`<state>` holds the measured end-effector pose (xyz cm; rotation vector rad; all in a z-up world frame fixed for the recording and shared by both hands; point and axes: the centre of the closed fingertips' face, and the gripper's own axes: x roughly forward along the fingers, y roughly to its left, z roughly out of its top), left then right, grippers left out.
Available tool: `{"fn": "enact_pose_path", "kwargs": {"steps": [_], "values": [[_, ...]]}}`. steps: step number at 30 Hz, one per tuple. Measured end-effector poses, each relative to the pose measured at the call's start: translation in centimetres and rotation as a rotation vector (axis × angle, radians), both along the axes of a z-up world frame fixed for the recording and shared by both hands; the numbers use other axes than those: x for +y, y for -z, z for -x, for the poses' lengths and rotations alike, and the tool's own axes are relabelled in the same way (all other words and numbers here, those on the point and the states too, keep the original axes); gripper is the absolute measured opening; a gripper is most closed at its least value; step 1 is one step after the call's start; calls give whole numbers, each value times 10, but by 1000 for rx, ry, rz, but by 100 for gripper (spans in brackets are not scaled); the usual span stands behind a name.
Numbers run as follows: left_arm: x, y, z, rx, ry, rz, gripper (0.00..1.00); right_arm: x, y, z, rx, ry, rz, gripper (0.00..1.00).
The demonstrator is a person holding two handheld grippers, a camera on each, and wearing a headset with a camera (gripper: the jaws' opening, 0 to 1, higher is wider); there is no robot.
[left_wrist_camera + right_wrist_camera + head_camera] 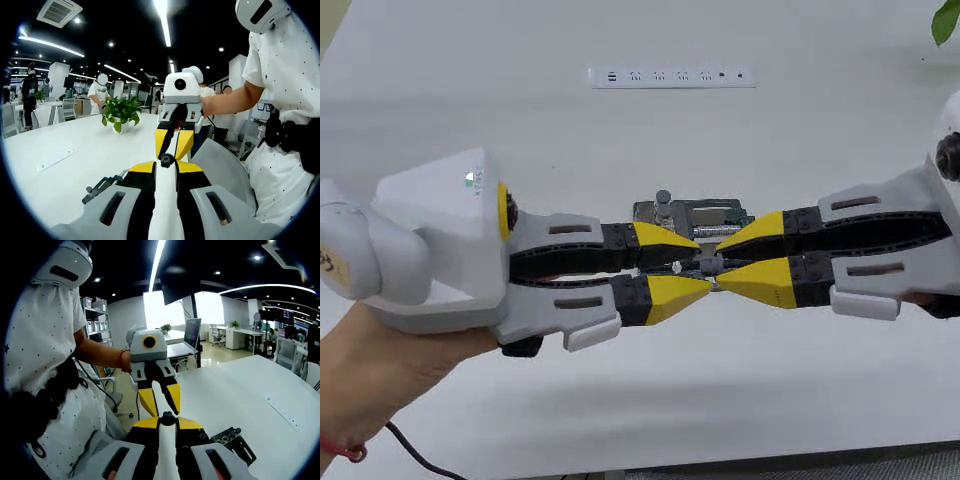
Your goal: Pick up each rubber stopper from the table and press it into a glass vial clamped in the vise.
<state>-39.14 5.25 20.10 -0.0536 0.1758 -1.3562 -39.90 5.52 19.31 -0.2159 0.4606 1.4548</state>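
My two grippers meet tip to tip just in front of the small metal vise [688, 212] in the middle of the white table [650, 400]. The left gripper [705, 263] comes in from the left and the right gripper [718, 264] from the right. A small dark rubber stopper [166, 160] sits pinched where the yellow tips touch, and it also appears as the stopper [167, 418] in the right gripper view. Both pairs of jaws stand nearly together around it. A grey upright piece [663, 201] rises from the vise. I cannot make out a glass vial clearly.
A white power strip [672, 76] lies at the far side of the table. The vise [102, 186] lies low left of the left jaws, and the vise [231, 437] lies low right of the right jaws. A potted plant [120, 112] stands on the table further off.
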Motion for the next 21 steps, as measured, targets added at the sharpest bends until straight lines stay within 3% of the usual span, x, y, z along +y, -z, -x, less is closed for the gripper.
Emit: {"fn": "enact_pose_path", "kwargs": {"steps": [16, 21], "values": [[-1, -2, 2, -3, 14, -4, 5, 4, -4, 2, 1, -5, -11, 6], [-1, -1, 3, 14, 16, -3, 5, 3, -3, 2, -3, -11, -6, 6]]}}
